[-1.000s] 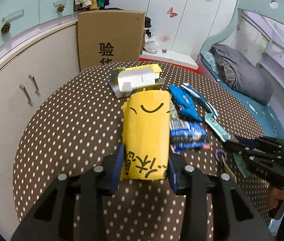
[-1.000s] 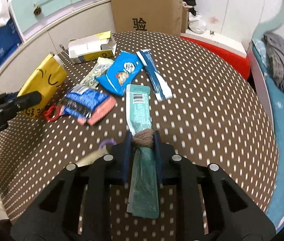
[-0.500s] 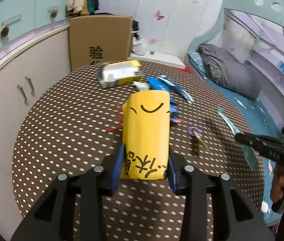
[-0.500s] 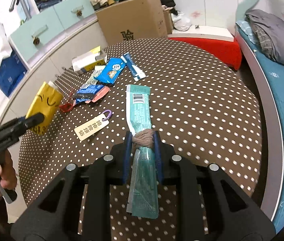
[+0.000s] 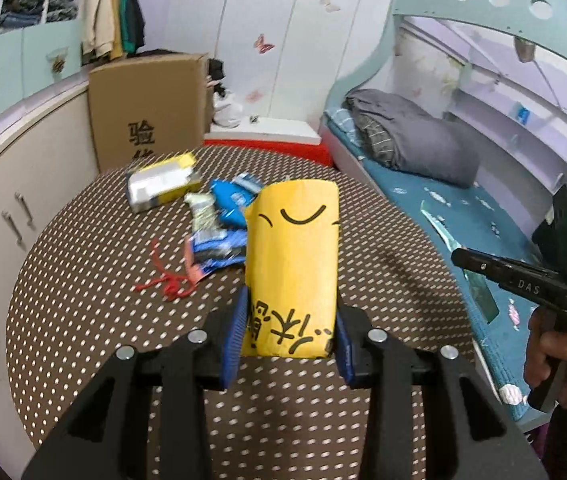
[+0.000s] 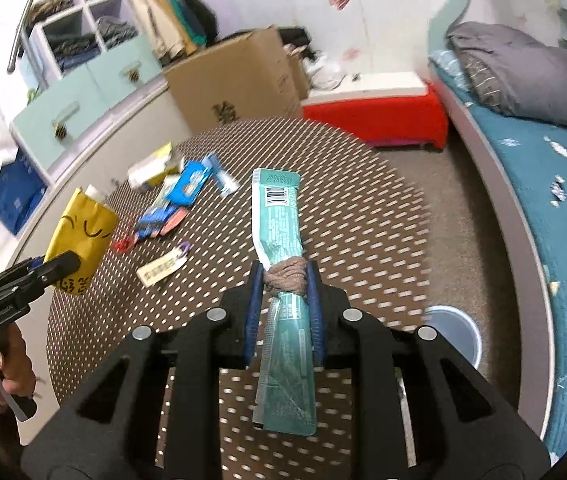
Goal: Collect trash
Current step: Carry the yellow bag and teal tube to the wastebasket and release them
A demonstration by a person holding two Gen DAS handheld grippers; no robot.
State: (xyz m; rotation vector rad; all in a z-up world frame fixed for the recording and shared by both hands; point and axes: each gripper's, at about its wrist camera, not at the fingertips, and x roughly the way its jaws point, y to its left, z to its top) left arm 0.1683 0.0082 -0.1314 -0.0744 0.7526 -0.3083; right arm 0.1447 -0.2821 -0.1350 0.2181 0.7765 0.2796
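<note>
Both grippers loaded, lifted off the table

The left gripper clamps the yellow pouch, the right gripper the teal wrapper; both have risen above the table, apparently heading binward.

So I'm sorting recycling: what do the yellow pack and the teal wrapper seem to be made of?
Yellow pack: looks like matte paper or paper-faced film, flat printed faces, little glare; I can't tell which.
Teal wrapper: thin plastic film, probably, with a creased, slightly glossy surface that pinches narrow where a brownish fuzzy band is wound around it.
</note>
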